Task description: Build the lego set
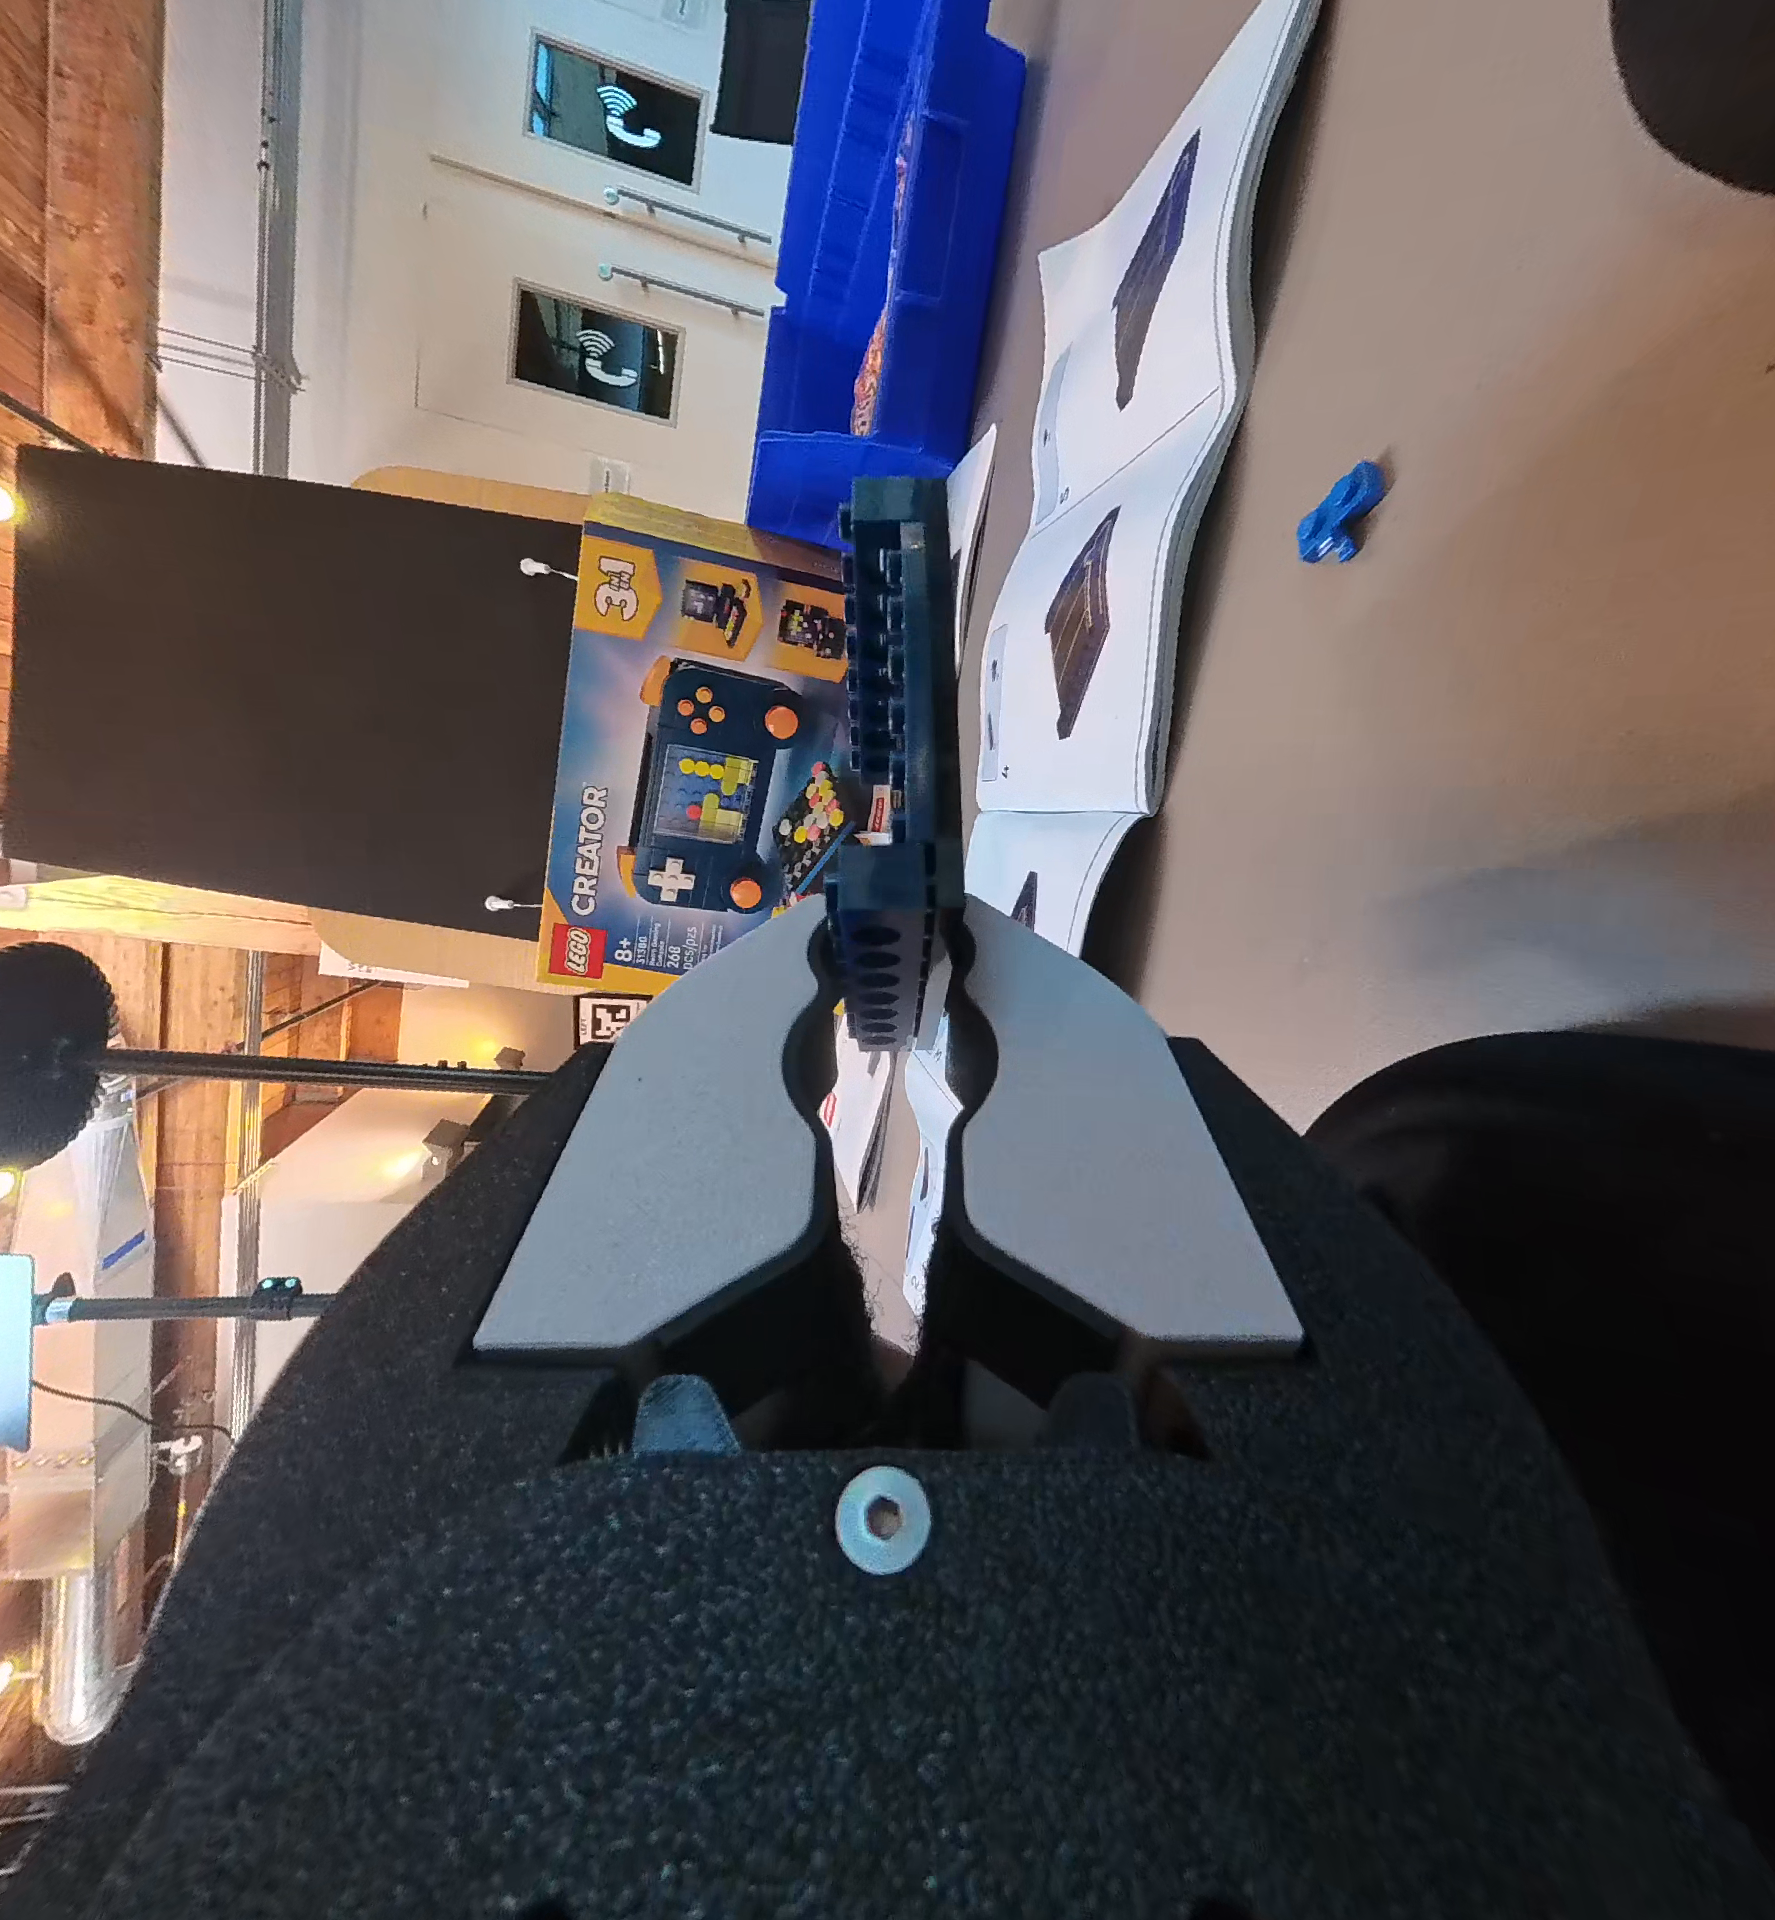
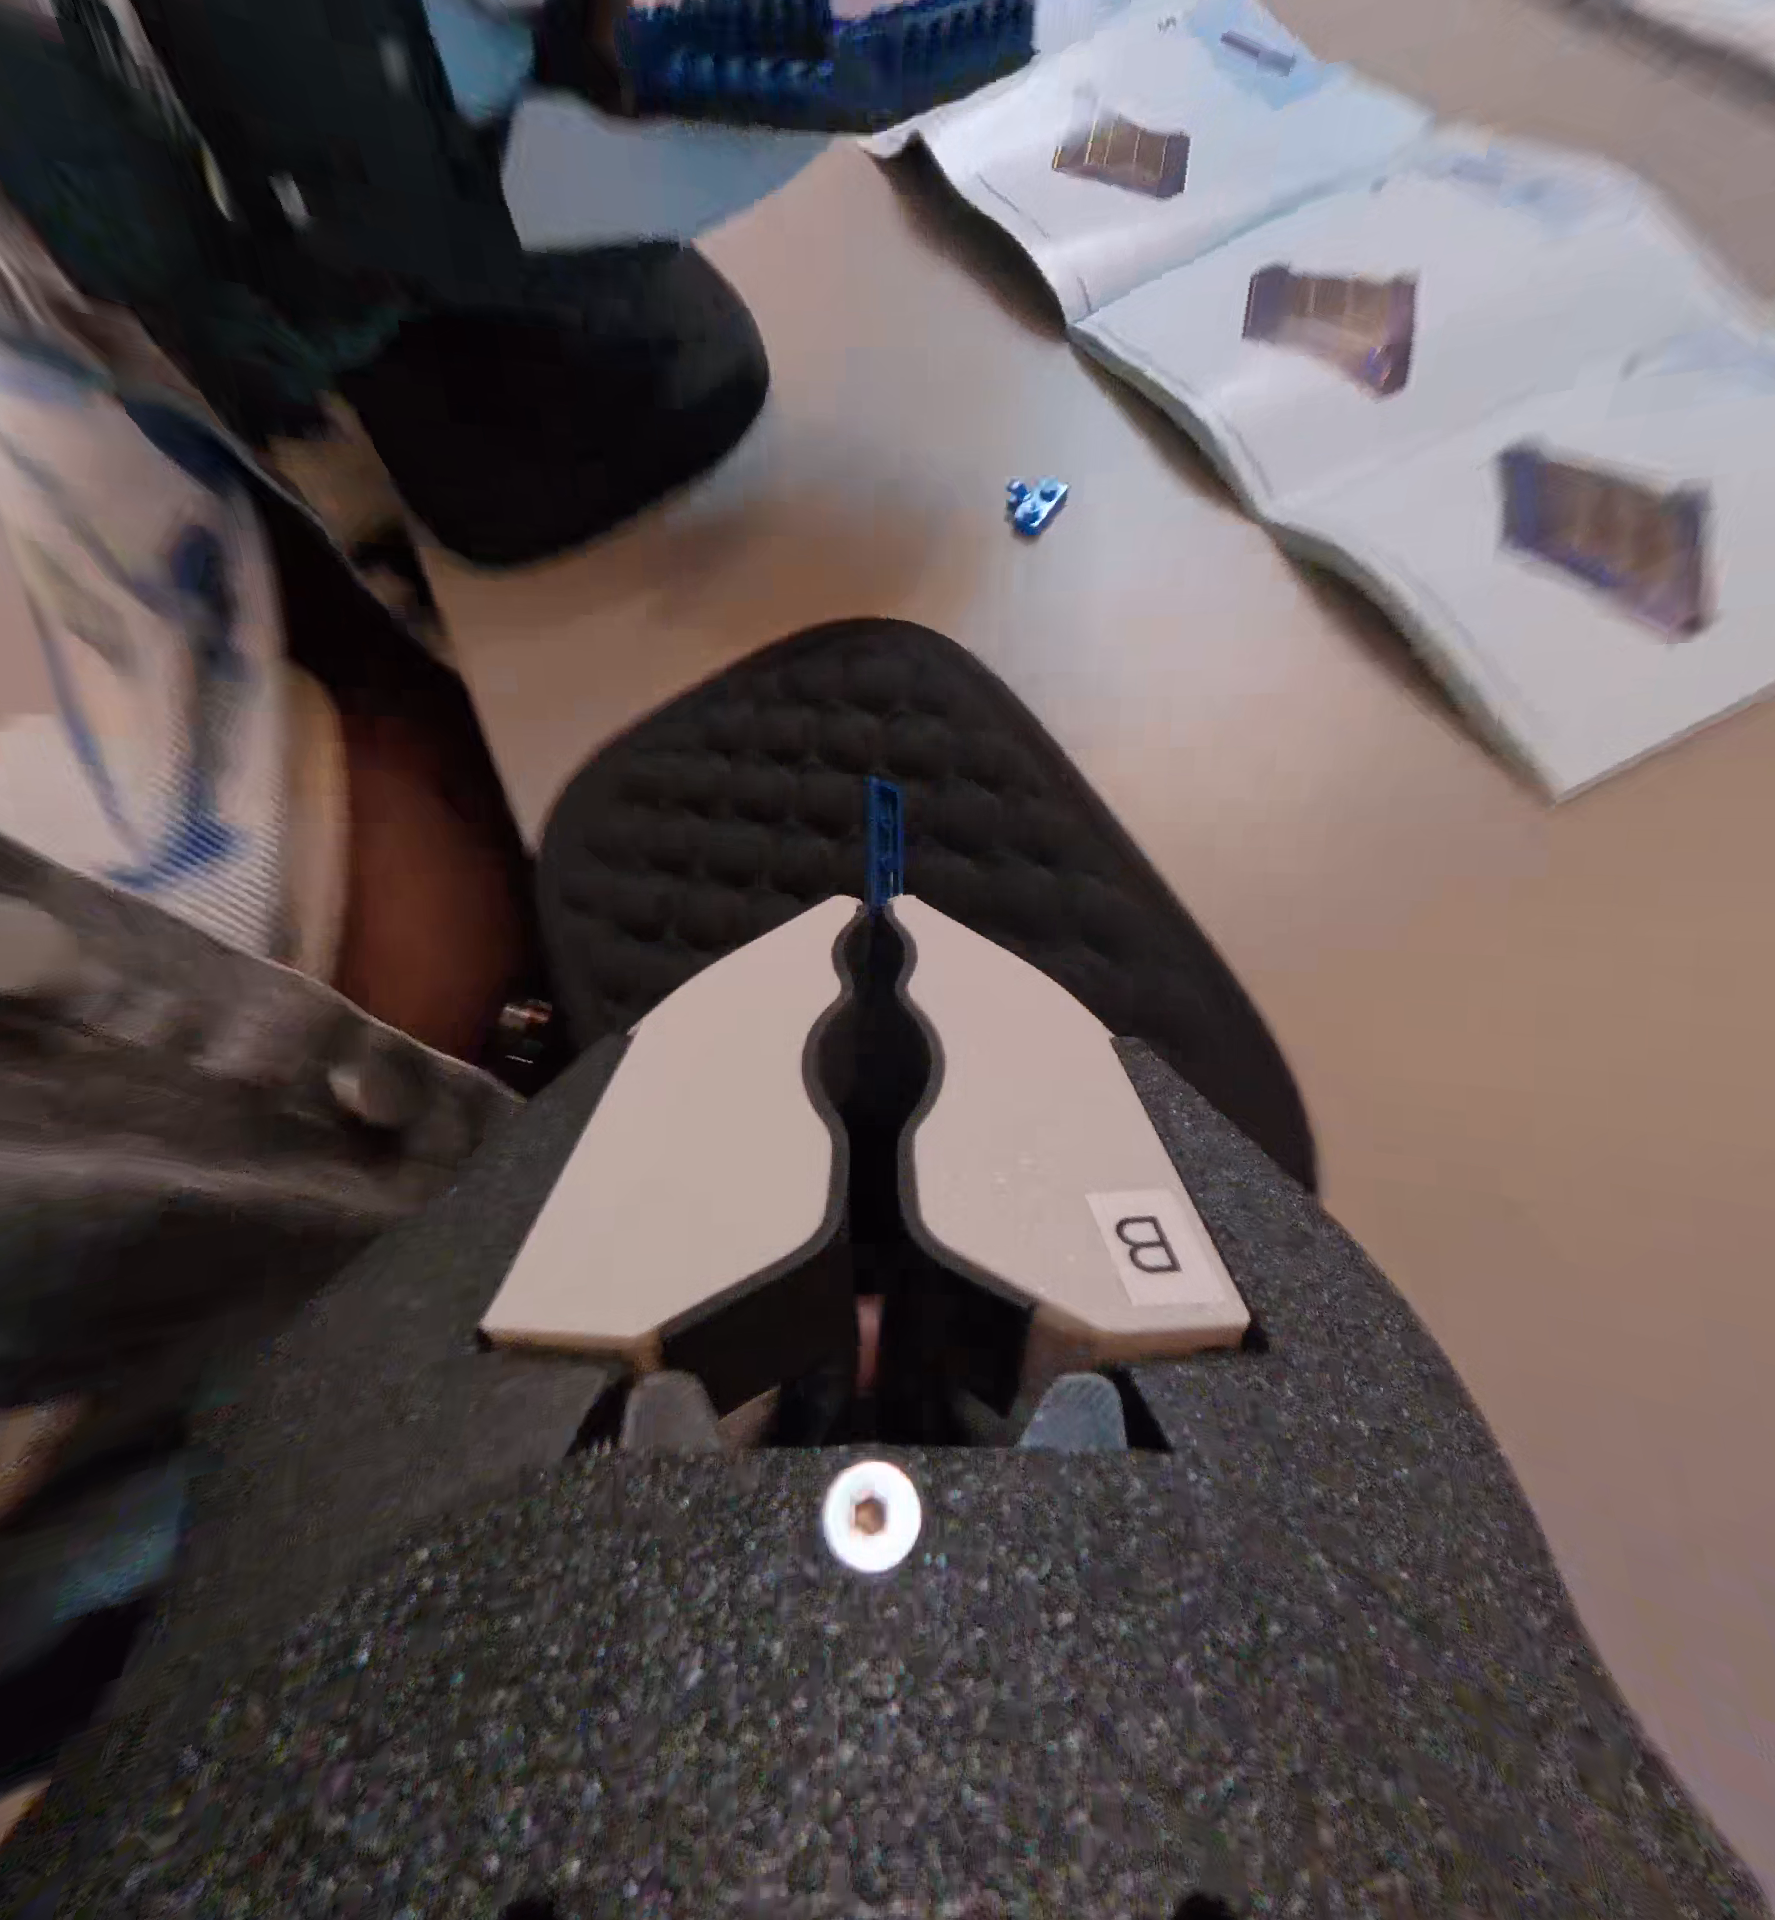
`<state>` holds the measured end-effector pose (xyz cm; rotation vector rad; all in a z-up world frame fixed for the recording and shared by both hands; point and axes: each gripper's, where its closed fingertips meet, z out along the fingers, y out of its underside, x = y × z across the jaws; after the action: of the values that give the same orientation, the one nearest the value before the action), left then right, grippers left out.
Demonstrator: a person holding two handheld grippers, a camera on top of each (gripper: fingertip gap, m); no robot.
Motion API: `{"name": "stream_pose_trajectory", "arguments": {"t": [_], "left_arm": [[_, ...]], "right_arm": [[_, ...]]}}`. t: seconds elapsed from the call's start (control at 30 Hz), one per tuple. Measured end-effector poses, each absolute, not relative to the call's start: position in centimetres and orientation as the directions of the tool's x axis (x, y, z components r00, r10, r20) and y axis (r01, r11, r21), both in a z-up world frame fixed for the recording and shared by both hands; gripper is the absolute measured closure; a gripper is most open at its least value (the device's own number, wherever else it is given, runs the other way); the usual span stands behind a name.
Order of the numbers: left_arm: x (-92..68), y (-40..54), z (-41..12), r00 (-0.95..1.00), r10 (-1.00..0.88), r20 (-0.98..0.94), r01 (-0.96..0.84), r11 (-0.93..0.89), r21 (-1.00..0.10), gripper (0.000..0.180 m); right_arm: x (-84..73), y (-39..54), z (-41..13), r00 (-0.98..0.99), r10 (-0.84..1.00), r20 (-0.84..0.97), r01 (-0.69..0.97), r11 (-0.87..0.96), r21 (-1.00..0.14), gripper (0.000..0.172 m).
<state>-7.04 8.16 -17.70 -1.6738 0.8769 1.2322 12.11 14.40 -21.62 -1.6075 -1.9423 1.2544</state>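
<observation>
Dark-blue studded brick assembly [image 1: 898, 727], long axis pointing straight ahead, sits clamped in the left tool [image 1: 888, 940] above the tan table [image 1: 1485, 727], while only the right view shows the right tool [image 2: 881, 906] pinching a thin blue plate [image 2: 883, 836] upright.

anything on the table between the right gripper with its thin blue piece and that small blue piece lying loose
Nothing visible. The right gripper, shut on a thin blue piece, hangs over a black quilted pad. Past the pad's edge only bare tan table leads to the loose blue piece. The open booklet lies off to the right.
</observation>
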Motion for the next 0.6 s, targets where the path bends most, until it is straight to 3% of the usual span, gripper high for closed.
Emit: {"name": "stream_pose_trajectory", "arguments": {"t": [0.1,0.17,0.3,0.6], "left_arm": [[-6.9,8.1,-17.7,0.266,-0.050,-0.963,-0.896,-0.382,-0.228,0.164],[-6.9,8.1,-17.6,0.259,-0.050,-0.964,-0.897,-0.383,-0.221,0.164],[-7.0,8.1,-17.6,0.263,-0.051,-0.963,-0.896,-0.383,-0.225,0.164],[-7.0,8.2,-17.8,0.264,-0.066,-0.962,-0.897,-0.385,-0.219,0.164]], "right_arm": [[13.0,13.2,-21.5,-0.223,0.747,-0.627,0.755,-0.274,-0.596,0.170],[13.6,13.0,-22.1,-0.187,0.703,-0.686,0.801,-0.295,-0.521,0.170],[13.4,14.4,-22.8,-0.115,0.725,-0.680,0.814,-0.323,-0.482,0.170],[13.1,16.9,-23.1,-0.116,0.875,-0.471,0.787,-0.208,-0.581,0.169]]}}
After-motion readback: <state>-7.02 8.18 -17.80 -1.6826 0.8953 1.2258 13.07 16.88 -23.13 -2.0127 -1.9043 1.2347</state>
